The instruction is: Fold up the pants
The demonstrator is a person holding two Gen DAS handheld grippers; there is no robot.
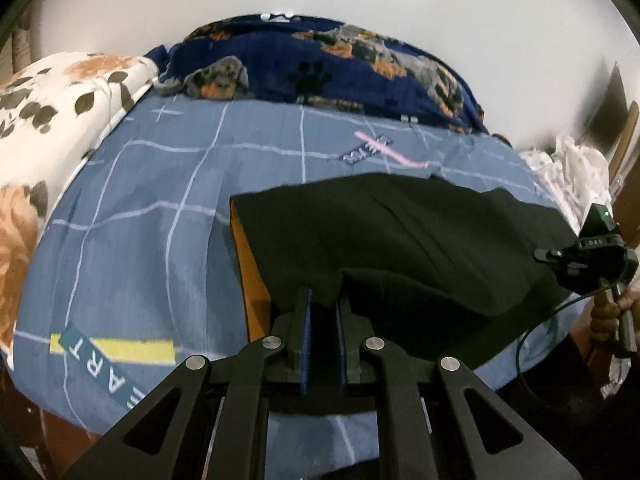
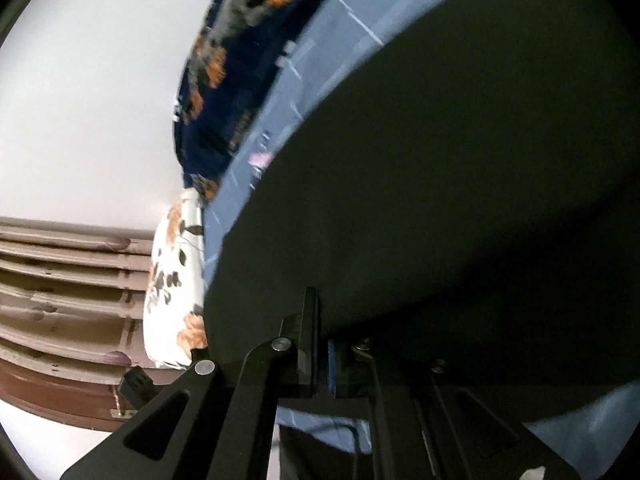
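Both hand-held grippers, left [image 1: 323, 308] and right [image 2: 322, 320], pinch the black pants' [image 1: 400, 232] near edge.

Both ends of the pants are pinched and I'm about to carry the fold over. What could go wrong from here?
1. The left hand-held gripper pinches only a small bunch of the black pants; it may slip out.
2. The pants fill the right hand-held gripper view, so its placement is nearly blind.
3. The orange lining shows at the edge; layers may land misaligned.
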